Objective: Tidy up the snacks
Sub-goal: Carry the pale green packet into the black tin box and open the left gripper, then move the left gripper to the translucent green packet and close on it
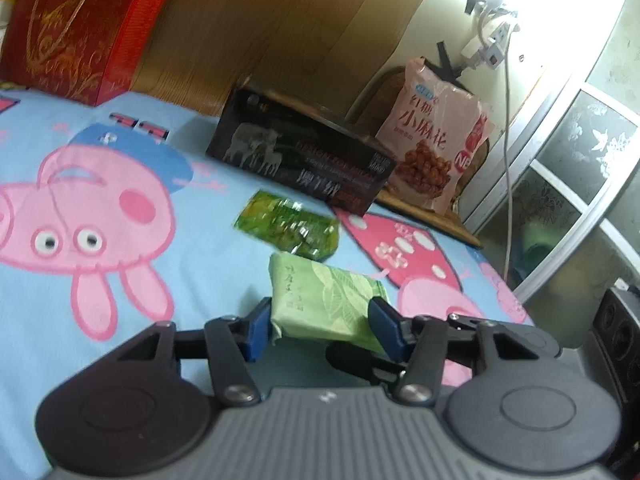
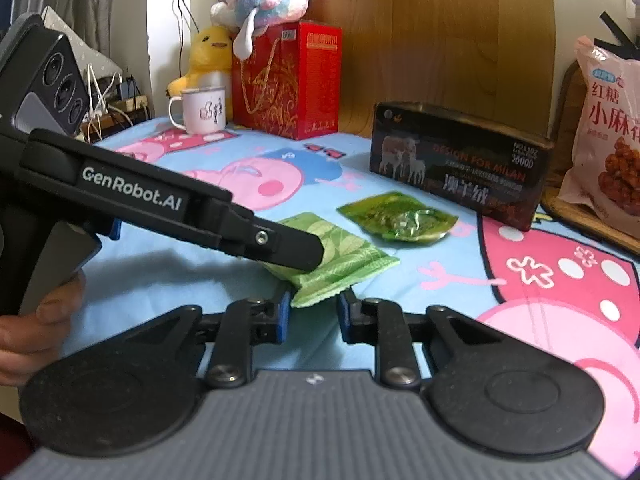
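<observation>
From the left wrist, our left gripper (image 1: pixel 322 326) clamps the pale green leaf-printed snack packet (image 1: pixel 325 300) between its blue pads, just above the cartoon-pig bedsheet (image 1: pixel 120 280). A glossy green foil packet (image 1: pixel 289 226) lies just beyond, near the black rectangular box (image 1: pixel 300 152); open sheet spreads leftward.

From the right wrist, our right gripper (image 2: pixel 313 316) hangs with jaws apart and empty, just beside the pale green packet's (image 2: pixel 340 264) serrated edge, the foil packet (image 2: pixel 398 218) lying farther ahead.
</observation>
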`<act>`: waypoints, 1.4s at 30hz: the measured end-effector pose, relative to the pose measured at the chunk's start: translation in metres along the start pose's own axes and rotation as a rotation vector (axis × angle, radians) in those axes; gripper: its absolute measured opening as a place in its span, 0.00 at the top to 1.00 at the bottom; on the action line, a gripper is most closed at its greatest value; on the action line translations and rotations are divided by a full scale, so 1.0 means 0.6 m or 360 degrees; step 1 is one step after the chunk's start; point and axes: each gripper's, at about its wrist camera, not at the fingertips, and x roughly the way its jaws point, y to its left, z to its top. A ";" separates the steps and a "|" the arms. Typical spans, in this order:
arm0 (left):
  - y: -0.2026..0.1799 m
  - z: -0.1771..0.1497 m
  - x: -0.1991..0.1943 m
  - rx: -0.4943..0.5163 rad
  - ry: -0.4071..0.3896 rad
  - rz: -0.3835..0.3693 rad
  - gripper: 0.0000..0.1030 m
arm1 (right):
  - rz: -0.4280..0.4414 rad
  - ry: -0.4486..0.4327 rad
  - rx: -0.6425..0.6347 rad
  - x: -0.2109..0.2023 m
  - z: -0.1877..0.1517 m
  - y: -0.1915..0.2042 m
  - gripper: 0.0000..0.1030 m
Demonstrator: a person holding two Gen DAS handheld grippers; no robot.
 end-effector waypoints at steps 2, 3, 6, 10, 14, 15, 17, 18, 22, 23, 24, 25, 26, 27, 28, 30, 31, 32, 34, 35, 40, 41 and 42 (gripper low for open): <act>-0.009 0.018 -0.001 0.0020 -0.0017 -0.0004 0.51 | -0.0009 -0.0040 -0.0011 -0.007 0.011 -0.004 0.74; -0.014 0.032 0.000 0.0036 -0.0026 -0.0003 0.51 | -0.0015 -0.0064 -0.0020 -0.010 0.019 -0.007 0.74; -0.029 0.083 0.015 0.0086 -0.0044 0.0006 0.51 | -0.0039 -0.0121 -0.0038 -0.006 0.049 -0.028 0.74; -0.060 0.164 0.056 0.0214 -0.0104 0.0047 0.50 | -0.0091 -0.0204 -0.0002 0.013 0.106 -0.080 0.74; -0.073 0.237 0.123 0.0269 -0.0131 0.0094 0.46 | -0.0142 -0.0231 0.0070 0.050 0.165 -0.143 0.72; -0.073 0.252 0.141 0.0271 -0.0136 0.0109 0.40 | -0.0150 -0.0223 0.0093 0.066 0.180 -0.162 0.71; -0.068 0.276 0.182 0.0278 -0.0117 0.0150 0.29 | -0.0178 -0.0203 0.0125 0.098 0.201 -0.195 0.67; -0.063 0.283 0.200 0.0277 -0.0100 0.0182 0.29 | -0.0234 -0.0188 0.0130 0.115 0.209 -0.210 0.67; -0.024 0.279 0.191 0.0182 -0.0126 0.0179 0.30 | -0.0339 -0.0156 0.0222 0.124 0.201 -0.250 0.67; -0.013 0.271 0.174 0.0168 -0.0155 0.0175 0.30 | -0.0321 -0.0189 0.0256 0.109 0.191 -0.255 0.67; -0.003 0.263 0.159 0.0154 -0.0174 0.0175 0.30 | -0.0307 -0.0217 0.0287 0.092 0.178 -0.256 0.67; 0.008 0.252 0.145 0.0133 -0.0179 0.0166 0.30 | -0.0286 -0.0238 0.0309 0.077 0.165 -0.255 0.67; 0.016 0.245 0.136 0.0111 -0.0162 0.0161 0.30 | -0.0242 -0.0252 0.0331 0.063 0.153 -0.253 0.66; 0.026 0.233 0.128 0.0084 -0.0135 0.0158 0.30 | -0.0182 -0.0252 0.0354 0.051 0.138 -0.248 0.65; 0.034 0.220 0.123 0.0057 -0.0102 0.0153 0.30 | -0.0133 -0.0239 0.0370 0.045 0.124 -0.245 0.61; 0.045 0.201 0.127 0.0023 -0.0021 0.0141 0.30 | -0.0083 -0.0176 0.0376 0.044 0.098 -0.231 0.60; 0.048 0.188 0.132 0.0011 0.0024 0.0138 0.30 | -0.0056 -0.0122 0.0381 0.050 0.088 -0.226 0.60; 0.049 0.178 0.137 0.0001 0.0055 0.0145 0.30 | -0.0028 -0.0080 0.0405 0.060 0.079 -0.224 0.60; 0.049 0.155 0.147 -0.0026 0.0118 0.0159 0.31 | 0.0021 0.0005 0.0529 0.081 0.067 -0.228 0.60; 0.048 0.143 0.150 -0.0046 0.0146 0.0149 0.32 | 0.0050 0.0046 0.0600 0.096 0.068 -0.231 0.60; 0.041 0.106 0.129 -0.0051 0.0115 0.0169 0.34 | 0.0228 0.0086 0.0922 0.133 0.057 -0.224 0.63; 0.043 0.101 0.122 -0.0068 0.0110 0.0159 0.34 | 0.0237 0.0098 0.0935 0.134 0.059 -0.219 0.73; 0.046 0.096 0.113 -0.0089 0.0105 0.0150 0.34 | 0.0264 0.0122 0.0955 0.134 0.059 -0.215 0.74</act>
